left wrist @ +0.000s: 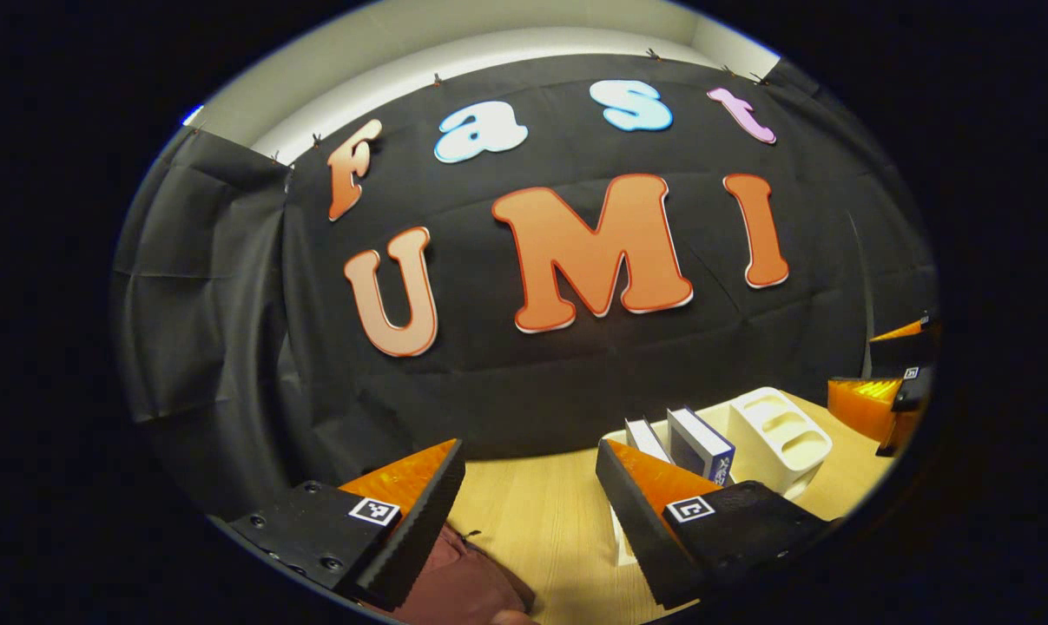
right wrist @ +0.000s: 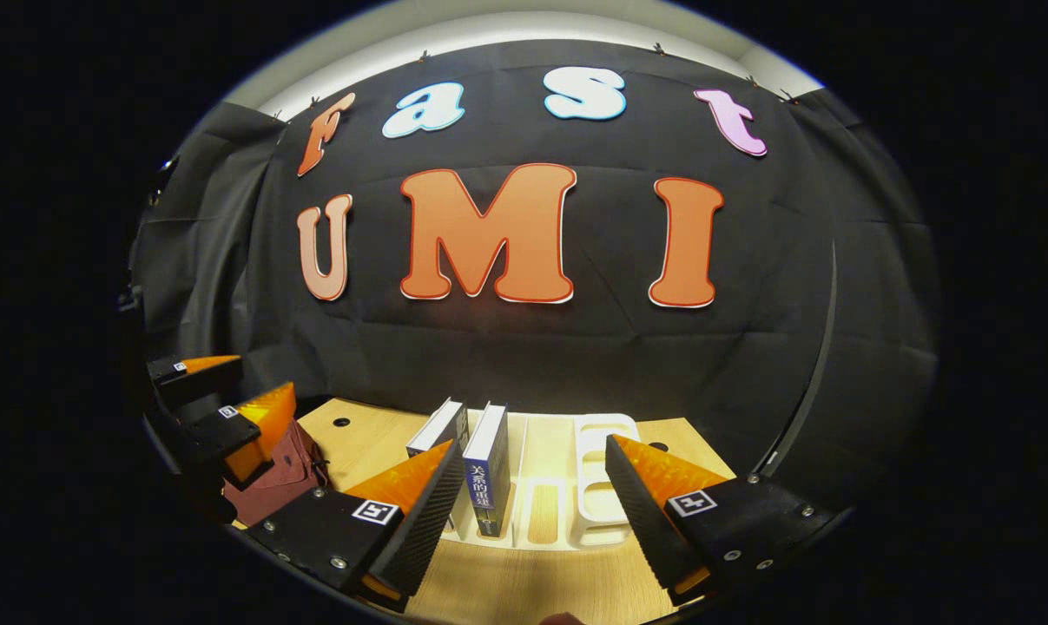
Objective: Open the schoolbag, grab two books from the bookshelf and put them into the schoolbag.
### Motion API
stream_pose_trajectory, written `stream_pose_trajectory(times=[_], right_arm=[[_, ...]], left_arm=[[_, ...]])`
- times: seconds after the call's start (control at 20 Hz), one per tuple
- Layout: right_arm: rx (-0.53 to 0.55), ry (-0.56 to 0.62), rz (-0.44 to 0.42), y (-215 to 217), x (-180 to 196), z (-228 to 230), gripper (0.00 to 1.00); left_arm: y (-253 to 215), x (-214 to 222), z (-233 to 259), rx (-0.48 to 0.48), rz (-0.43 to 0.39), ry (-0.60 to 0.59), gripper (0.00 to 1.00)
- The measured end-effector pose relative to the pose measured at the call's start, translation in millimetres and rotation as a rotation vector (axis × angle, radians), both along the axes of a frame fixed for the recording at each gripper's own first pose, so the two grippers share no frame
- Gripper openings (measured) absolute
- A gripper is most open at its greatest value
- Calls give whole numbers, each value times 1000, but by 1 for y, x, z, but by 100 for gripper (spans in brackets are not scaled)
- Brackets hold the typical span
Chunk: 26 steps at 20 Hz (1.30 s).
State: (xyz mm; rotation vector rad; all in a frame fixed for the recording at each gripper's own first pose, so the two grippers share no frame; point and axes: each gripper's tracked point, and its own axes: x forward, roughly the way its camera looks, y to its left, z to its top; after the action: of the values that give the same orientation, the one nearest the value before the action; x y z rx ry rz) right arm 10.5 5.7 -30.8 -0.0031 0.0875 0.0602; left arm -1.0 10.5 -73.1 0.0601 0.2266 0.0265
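In the left gripper view the left tongs stand released and empty at the bottom of the frame, with the dark red bag on the worktop just below them; it cannot be told whether it is open. The right tongs likewise gape empty, facing two upright books in the white bookshelf at lower centre. If the bag proves shut, the left tongs should probably drop squarely onto it and clamp its flap or zip pull before the right pair goes for a spine.
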Motion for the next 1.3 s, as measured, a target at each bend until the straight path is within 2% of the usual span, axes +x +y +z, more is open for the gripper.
stream_pose_trajectory(times=[0.2,0.4,0.7,1.0,1.3], right_arm=[[4,25,-21,-14,6,-9,96],[-16,38,-24,-23,10,-18,97],[-39,85,-18,-33,16,-39,97],[-74,133,-13,-43,24,-59,97],[-104,156,19,-45,26,-73,97]], left_arm=[[13,-16,-58,24,8,213,96],[22,-27,-109,45,-4,355,98],[47,-56,-178,196,5,527,98],[54,-88,-225,396,-60,614,98],[77,-121,-256,538,-43,666,97]])
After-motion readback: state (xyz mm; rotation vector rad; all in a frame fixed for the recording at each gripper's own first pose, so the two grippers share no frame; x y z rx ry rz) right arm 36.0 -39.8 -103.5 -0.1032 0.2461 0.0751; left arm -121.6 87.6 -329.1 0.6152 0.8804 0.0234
